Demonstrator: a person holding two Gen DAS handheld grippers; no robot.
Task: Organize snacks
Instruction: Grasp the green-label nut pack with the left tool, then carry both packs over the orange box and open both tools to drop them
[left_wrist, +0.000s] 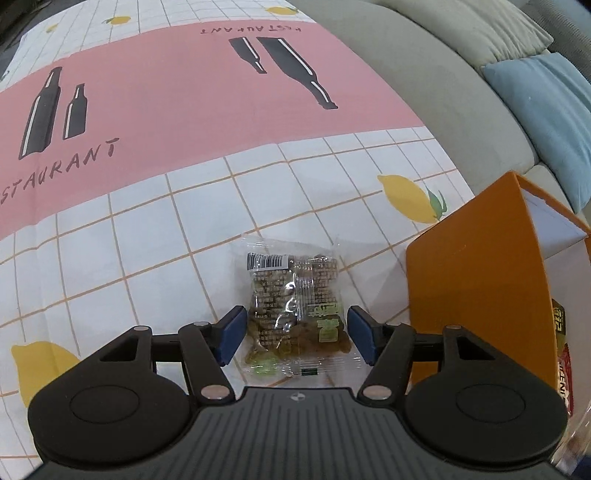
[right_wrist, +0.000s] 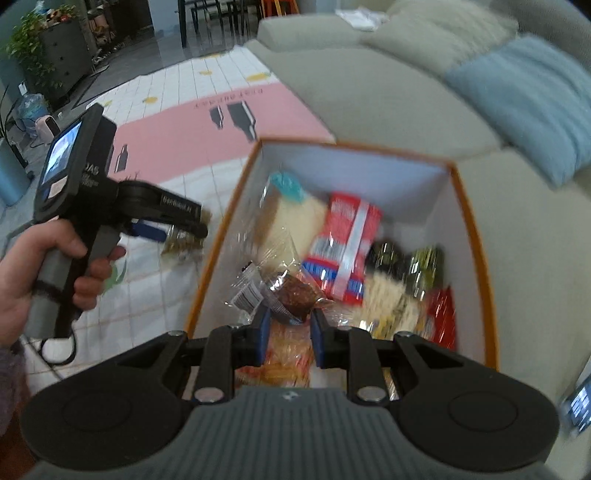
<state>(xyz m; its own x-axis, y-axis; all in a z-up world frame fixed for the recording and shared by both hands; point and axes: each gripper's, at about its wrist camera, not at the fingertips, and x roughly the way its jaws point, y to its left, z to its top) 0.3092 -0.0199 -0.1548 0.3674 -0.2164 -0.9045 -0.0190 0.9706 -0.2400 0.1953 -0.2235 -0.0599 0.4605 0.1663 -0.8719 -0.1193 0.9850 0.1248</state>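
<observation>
A clear packet of green-brown dried fruit (left_wrist: 295, 306) lies flat on the tablecloth (left_wrist: 147, 240). My left gripper (left_wrist: 297, 338) is open, and its blue pads (left_wrist: 232, 336) stand on either side of the packet's near half. In the right wrist view the left gripper (right_wrist: 173, 236) is just left of the box, over the packet (right_wrist: 183, 242). My right gripper (right_wrist: 288, 332) is shut on a clear-wrapped brown snack bar (right_wrist: 295, 295) and holds it over the open orange box (right_wrist: 369, 170). Several snack packs lie in the box, among them a red and white one (right_wrist: 347, 240).
The orange box's outer wall (left_wrist: 476, 280) rises close to the right of the packet. A grey-green sofa (left_wrist: 424, 92) with a blue cushion (left_wrist: 546, 122) runs behind the table. The cloth has a pink band (left_wrist: 203, 103) and lemon prints. A person's hand (right_wrist: 37, 266) grips the left tool.
</observation>
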